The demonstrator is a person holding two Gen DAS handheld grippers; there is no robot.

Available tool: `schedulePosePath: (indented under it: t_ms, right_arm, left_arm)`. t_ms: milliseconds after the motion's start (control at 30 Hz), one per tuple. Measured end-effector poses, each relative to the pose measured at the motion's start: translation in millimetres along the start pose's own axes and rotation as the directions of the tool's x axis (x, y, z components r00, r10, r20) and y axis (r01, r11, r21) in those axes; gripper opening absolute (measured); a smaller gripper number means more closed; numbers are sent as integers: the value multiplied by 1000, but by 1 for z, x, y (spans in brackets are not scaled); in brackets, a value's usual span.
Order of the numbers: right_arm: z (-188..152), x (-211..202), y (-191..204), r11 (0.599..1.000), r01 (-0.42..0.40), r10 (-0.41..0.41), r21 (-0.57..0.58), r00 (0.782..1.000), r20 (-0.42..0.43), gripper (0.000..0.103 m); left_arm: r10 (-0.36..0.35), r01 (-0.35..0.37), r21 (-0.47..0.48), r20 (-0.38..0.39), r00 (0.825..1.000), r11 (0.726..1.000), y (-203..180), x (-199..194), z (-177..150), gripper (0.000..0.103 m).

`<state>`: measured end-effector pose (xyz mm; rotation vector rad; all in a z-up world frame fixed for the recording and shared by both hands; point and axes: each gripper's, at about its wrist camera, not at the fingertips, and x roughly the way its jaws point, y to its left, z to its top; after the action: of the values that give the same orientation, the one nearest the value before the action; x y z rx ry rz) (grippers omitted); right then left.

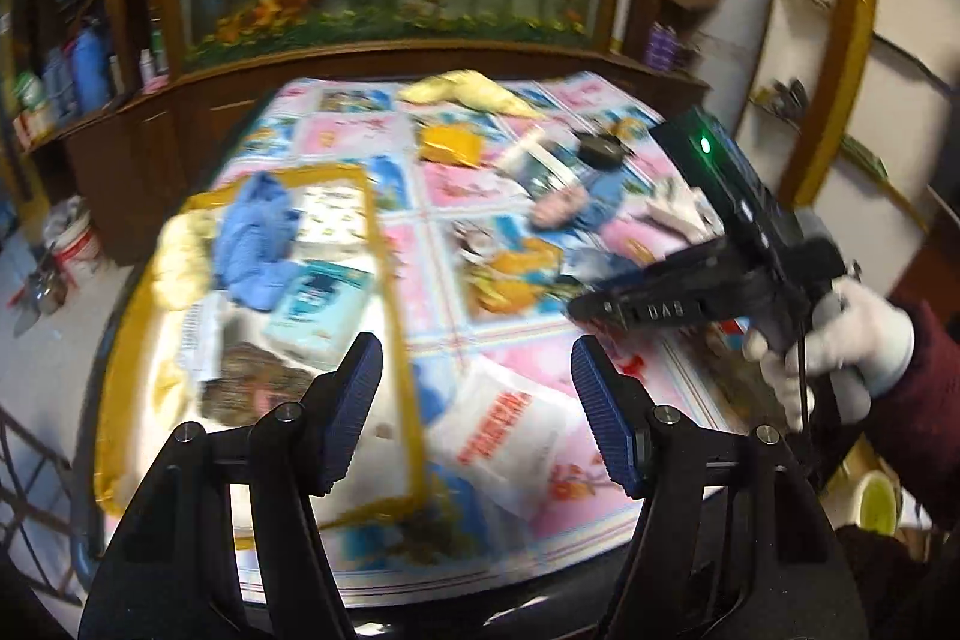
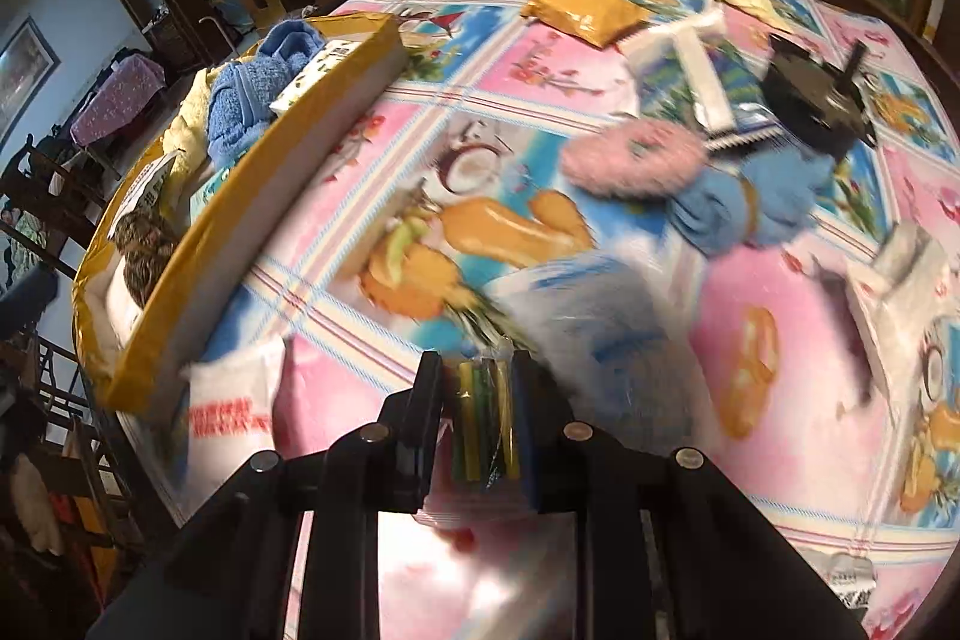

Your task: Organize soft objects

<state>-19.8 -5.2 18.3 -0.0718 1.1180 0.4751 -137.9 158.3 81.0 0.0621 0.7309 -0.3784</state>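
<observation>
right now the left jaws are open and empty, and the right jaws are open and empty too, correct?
Not quite. The left gripper is open and empty, but the right gripper is shut on a clear packet of coloured sticks, as the right wrist view shows.

Print on white packet [image 1: 504, 430] smeared; packet [image 2: 486, 418] between tool pads unidentifiable

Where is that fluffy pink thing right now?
In the right wrist view the pink thing lies on the patterned cloth, right of centre, touching a blue cloth on its right, far from the yellow-rimmed box.
</observation>
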Motion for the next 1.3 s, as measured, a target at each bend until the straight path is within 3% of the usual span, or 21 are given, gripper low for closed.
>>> schedulePosePath:
  t_ms: [167,267,333,400,467,567,667,833,900,1033,1100,1133,1200,1300]
  right_arm:
    - [-13,-13,-20,991,-99,98,88,995,15,25]
    - [-16,-26,-6,986,-157,153,50,986,68,26]
    - [-15,-30,19,979,-203,204,-25,977,67,33]
    - [-12,-24,43,970,-226,231,-87,972,47,51]
    - [-6,-12,66,964,-233,238,-128,971,24,53]
    - [4,6,87,966,-213,216,-148,976,7,54]
    - [5,22,110,966,-138,140,-218,990,-10,55]
    - [-13,22,131,932,-16,19,-361,1000,4,56]
    - [-19,19,123,932,32,-30,-362,999,12,55]
    - [-26,6,80,958,36,-34,-284,999,12,56]
    - [-25,-9,54,976,-94,95,-196,995,-2,56]
    - [-25,-23,35,978,-162,167,-128,986,28,56]
    - [-27,-51,-1,977,-212,213,-27,970,117,60]
    - [-35,-68,-29,993,-119,117,8,982,150,61]
  left_arm:
    - [10,-3,70,-92,996,998,-27,27,-8,66]
    - [-2,8,73,-79,997,997,-31,18,-10,66]
    - [-4,8,61,-71,997,998,-24,9,-11,66]
    - [6,-4,33,-65,998,999,-12,-3,-14,66]
    - [55,-55,-9,-62,997,998,3,-12,-19,66]
    - [70,-75,-92,-55,996,993,27,-24,-26,66]
    - [73,-77,-152,-37,997,985,42,-33,-31,66]
    - [14,-16,-174,-11,1000,985,42,-36,-28,66]
    - [-11,10,-144,-6,1000,990,32,-35,-24,66]
    - [-95,93,-96,-21,995,991,9,-26,-22,66]
    - [-118,115,-76,-48,992,990,-4,-16,-22,66]
    - [-130,126,-64,-64,989,990,-11,-10,-22,66]
    - [-150,147,-41,-86,985,988,-22,-1,-23,66]
    - [-170,168,-22,-116,979,985,-36,15,-22,66]
